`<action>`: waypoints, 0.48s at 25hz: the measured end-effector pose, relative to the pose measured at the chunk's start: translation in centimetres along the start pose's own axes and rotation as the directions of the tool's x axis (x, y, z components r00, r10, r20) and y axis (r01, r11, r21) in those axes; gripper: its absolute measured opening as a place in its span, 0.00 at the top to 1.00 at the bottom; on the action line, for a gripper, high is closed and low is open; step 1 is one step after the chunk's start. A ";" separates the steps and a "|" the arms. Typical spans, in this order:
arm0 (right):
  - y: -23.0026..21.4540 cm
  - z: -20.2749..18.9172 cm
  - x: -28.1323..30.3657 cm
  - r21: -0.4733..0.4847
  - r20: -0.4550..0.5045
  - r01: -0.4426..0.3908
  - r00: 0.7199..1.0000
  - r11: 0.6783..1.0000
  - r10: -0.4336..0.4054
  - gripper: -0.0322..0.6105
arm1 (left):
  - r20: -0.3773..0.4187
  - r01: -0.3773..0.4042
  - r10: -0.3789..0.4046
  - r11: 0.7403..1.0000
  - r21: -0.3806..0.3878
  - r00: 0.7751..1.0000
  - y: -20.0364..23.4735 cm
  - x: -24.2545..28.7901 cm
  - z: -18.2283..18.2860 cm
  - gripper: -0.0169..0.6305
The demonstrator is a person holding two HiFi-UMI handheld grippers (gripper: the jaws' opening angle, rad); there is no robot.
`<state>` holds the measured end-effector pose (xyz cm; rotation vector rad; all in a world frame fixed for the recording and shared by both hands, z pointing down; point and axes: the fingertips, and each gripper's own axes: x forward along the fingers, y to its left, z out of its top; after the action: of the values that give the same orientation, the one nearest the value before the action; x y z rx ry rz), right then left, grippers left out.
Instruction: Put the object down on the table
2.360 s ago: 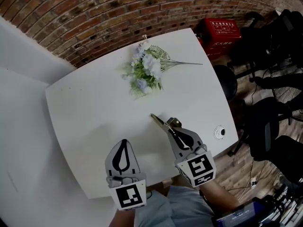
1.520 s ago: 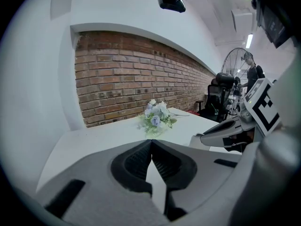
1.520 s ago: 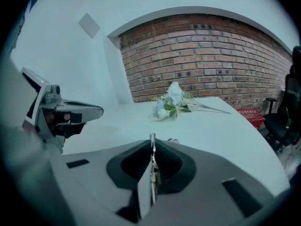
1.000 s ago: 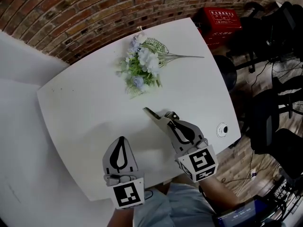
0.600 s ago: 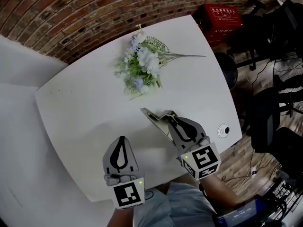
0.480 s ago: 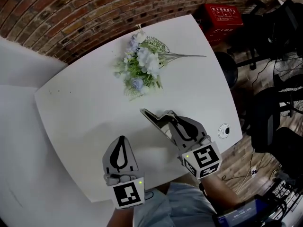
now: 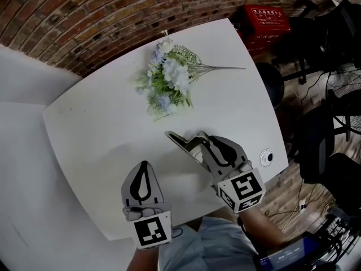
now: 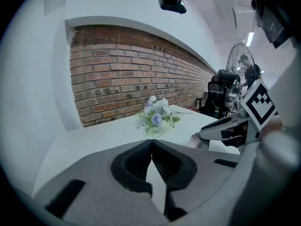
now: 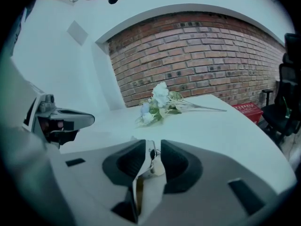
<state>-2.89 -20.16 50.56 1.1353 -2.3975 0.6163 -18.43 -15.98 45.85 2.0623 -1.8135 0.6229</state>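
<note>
A white bench [image 7: 101, 123] with rounded corners stands against a brick wall [image 7: 113, 10]. On its far part lies a bunch of flowers [image 7: 166, 81], pale blue and white blooms with green leaves, the stems pointing right. A small round grommet [image 7: 265, 158] sits near the bench's right edge. Beyond that edge are a red box [image 7: 265, 24] on the wooden floor [image 7: 287, 191] and several black chairs [image 7: 333, 38].

Both claws hover over the near part of the bench, pointing away from the person. The left claw [image 7: 145, 171] is at the left, its jaws pressed together with nothing between them. The right claw [image 7: 202, 143] is angled up and to the left, towards the flowers, and its jaws stand a little apart with the object [image 7: 177, 140] between them, pinched at its near end.

The object is a thin, flat, grey metallic piece that juts out past the jaw tips, low over the bench just right of its middle and well short of the flowers. In the right gripper view it looks pale, with a small dark hole near the tips. I cannot tell whether its far end touches the bench.
</note>
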 end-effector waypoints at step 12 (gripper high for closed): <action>1.2 5.1 -5.0 -0.087 0.133 -0.011 0.991 0.996 0.023 0.86 | 0.140 -0.067 0.064 0.998 0.017 0.988 -1.6 -4.5 5.4 0.96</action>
<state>-1.81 -19.24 43.43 1.1541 -2.5229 0.4498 -16.66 -14.68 38.93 2.1158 -1.9666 0.5298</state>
